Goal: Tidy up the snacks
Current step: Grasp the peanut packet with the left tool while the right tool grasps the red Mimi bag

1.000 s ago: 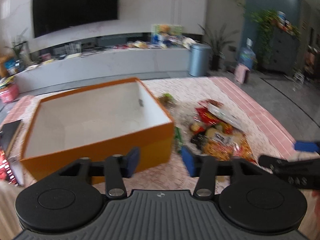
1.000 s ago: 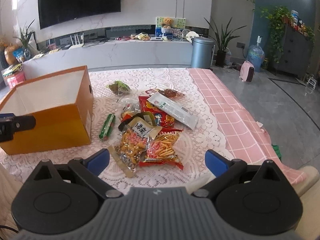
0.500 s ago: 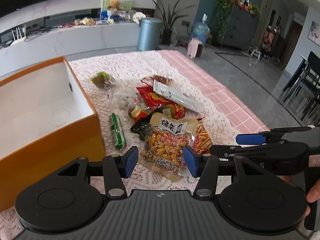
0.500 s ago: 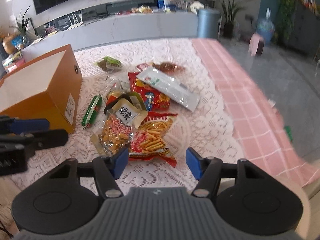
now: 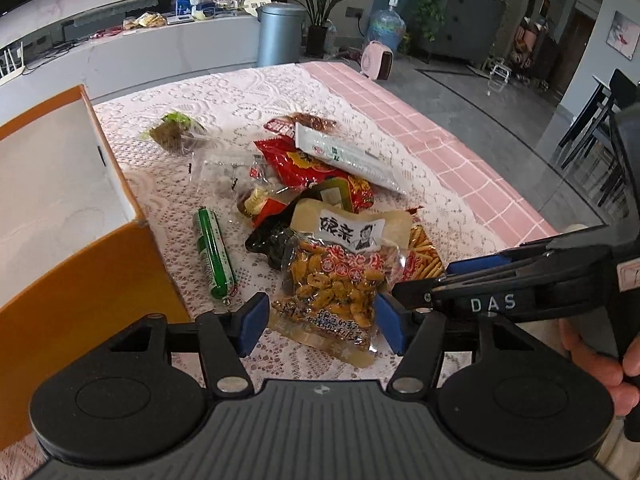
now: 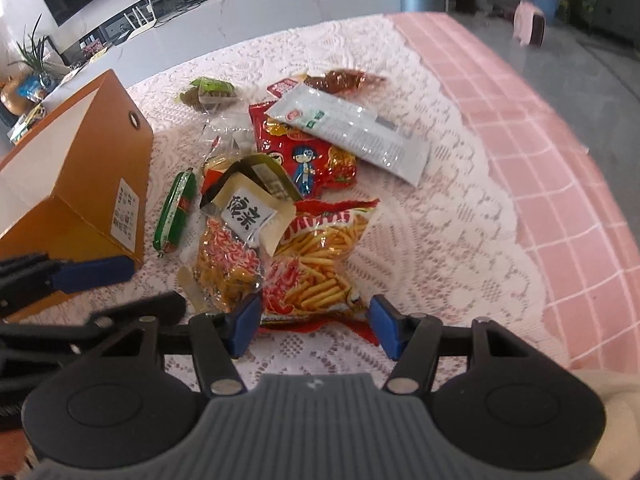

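A pile of snack packs lies on the lace tablecloth beside an open orange box [image 5: 132, 248] [image 6: 80, 184]. My left gripper [image 5: 322, 320] is open, its pads on either side of the near end of a clear peanut bag [image 5: 340, 276] [image 6: 228, 256]. My right gripper [image 6: 314, 326] is open, just above the near edge of a red bag of fries sticks [image 6: 320, 264] [image 5: 424, 256]. A green sausage [image 5: 214, 260] [image 6: 176, 208] lies by the box. A red cartoon bag [image 6: 308, 152] and a white pack [image 6: 352, 132] [image 5: 348, 156] lie farther back.
A small green-and-brown pack [image 5: 174, 134] [image 6: 208, 92] lies apart at the far side. The pink checked cloth [image 6: 560, 152] marks the table's right edge. The right gripper's body [image 5: 520, 284] crosses the left wrist view at right. A long white TV bench [image 5: 160, 44] stands behind.
Both grippers have moved forward and down toward the snack pile. The left one swung right from the box to the peanut bag. The right one has narrowed its opening and closed on the fries bag.
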A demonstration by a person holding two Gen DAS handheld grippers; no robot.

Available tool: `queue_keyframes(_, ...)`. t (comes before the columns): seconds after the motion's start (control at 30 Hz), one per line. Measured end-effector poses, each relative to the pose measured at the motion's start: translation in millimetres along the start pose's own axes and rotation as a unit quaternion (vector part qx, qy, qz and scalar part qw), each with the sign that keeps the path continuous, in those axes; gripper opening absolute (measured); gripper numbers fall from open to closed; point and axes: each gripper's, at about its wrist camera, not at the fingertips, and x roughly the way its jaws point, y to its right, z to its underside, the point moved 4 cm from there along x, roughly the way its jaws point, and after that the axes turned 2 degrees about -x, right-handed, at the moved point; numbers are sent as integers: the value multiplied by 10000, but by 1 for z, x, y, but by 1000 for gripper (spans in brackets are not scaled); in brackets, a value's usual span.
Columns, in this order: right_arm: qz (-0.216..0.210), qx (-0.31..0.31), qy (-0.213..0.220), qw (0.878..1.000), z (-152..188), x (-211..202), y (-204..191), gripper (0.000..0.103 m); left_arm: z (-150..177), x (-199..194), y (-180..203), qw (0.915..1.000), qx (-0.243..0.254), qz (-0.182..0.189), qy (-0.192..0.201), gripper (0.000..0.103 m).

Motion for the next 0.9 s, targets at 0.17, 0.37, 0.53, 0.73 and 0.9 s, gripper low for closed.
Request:
queue_keyframes(0.17,-29,158,-92,9998,-2,10,3,55,-2,11,-5,9998,-126,149,-69,74)
queue_keyframes(0.37,-114,570,11,9983,0,7,15,43,-3,21,-4,9996,-104,252,-78,82)
queue_keyframes(0.53,67,808,184,9965,2,1,21,41,-7,32,1,9996,-2,272,-59,85)
queue_keyframes(0.73,32,956,127,9953,0,4,26,43,-1,53,-4,9985,-61,242,-479,88)
queue_keyframes(0.9,-45,1044,42,9945,-2,10,28,51,-3,61,-4,9986,-142,300,-412,92)
